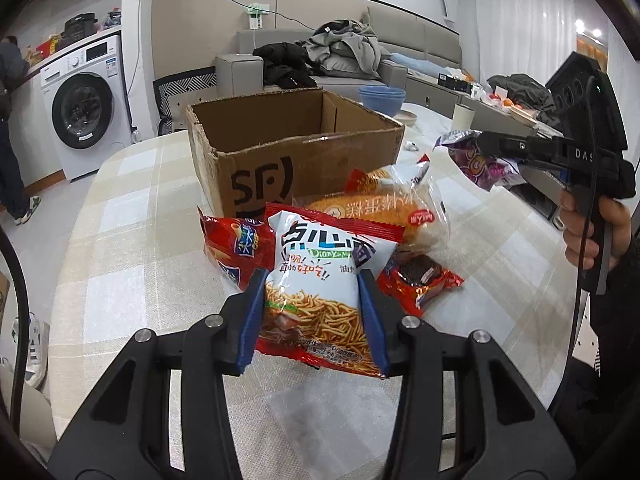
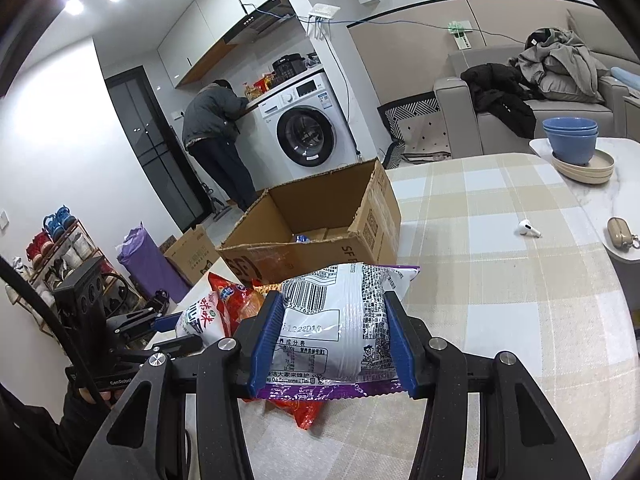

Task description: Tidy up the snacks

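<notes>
Cardboard box [image 2: 320,220] stands open on the checked table [image 2: 500,280], with a small blue-and-white packet [image 2: 303,238] on its floor. My left gripper [image 1: 314,312] is clamped on the white noodle-snack bag [image 1: 320,280], which sits just in front of the box among a red chip bag [image 1: 232,244], a cake packet [image 1: 380,208] and a chocolate pie [image 1: 420,280]. My right gripper [image 2: 334,336] pinches a purple-edged snack bag [image 2: 336,320], held above the table near the box's front wall.
</notes>
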Available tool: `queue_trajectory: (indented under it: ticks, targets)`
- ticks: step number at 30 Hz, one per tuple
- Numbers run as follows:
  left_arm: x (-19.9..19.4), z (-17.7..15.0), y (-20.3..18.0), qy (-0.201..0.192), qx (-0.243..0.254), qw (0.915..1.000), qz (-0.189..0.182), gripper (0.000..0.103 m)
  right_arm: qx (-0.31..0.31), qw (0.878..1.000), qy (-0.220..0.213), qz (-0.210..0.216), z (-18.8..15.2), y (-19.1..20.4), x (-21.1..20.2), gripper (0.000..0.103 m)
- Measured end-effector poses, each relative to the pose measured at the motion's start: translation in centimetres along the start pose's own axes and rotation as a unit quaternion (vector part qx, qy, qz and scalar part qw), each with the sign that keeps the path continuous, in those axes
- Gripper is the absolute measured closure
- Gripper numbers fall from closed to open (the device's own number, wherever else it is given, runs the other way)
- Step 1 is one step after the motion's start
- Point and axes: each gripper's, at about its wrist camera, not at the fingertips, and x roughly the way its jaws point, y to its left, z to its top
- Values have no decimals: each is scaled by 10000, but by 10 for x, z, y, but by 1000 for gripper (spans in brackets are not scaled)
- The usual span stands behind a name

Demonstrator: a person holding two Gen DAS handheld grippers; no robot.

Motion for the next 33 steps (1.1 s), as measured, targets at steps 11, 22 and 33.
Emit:
queue_trajectory:
  ticks: [11,22,33]
  targets:
    - [-21,21,7,-327,-387,9987,-16,62,80,9990,-413,137,6,4,-8,53]
    - [-34,53,17,-628,-692,9955,136,62,82,9981,-606,94,19,9,-2,53]
    - [-34,97,33,-791,-920,9918,405,62,-58,9970,-769,36,44,22,5,53]
